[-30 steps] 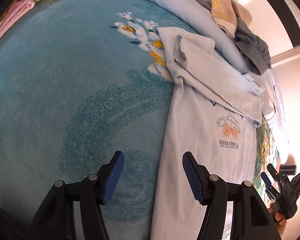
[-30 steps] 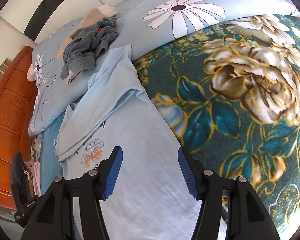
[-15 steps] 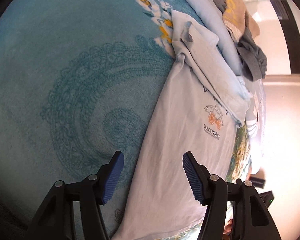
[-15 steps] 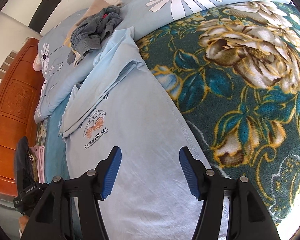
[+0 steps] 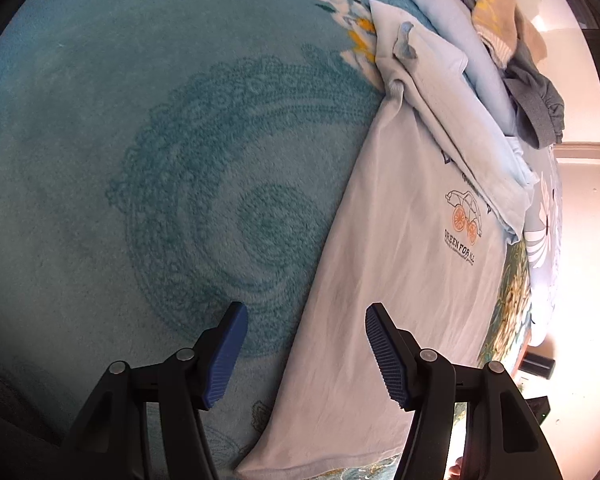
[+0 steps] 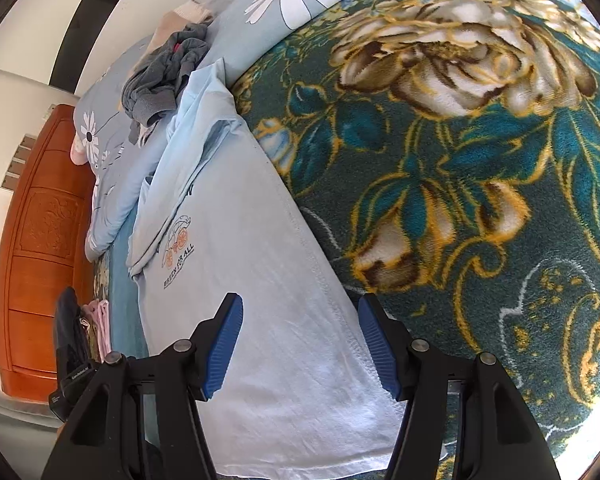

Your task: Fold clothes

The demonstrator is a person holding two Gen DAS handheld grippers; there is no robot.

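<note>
Left gripper [image 5: 303, 354] spread wide, holding nothing, straddling the shirt's [image 5: 384, 300] left edge over the teal blanket [image 5: 140, 160]. Right gripper [image 6: 300, 342] likewise released, poised over the right hem where the flowered blanket [image 6: 480, 160] begins. The pale blue shirt lies flat, top part folded down above the car print [image 5: 464, 212]. Farther back, a grey garment [image 6: 160, 76] sits crumpled on the quilt [image 6: 260, 12].

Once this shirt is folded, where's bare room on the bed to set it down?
Free: the teal blanket left of the light blue T-shirt, and the dark floral blanket on its right. Crowded: the far end, where the grey garment and tan garment are piled.
</note>
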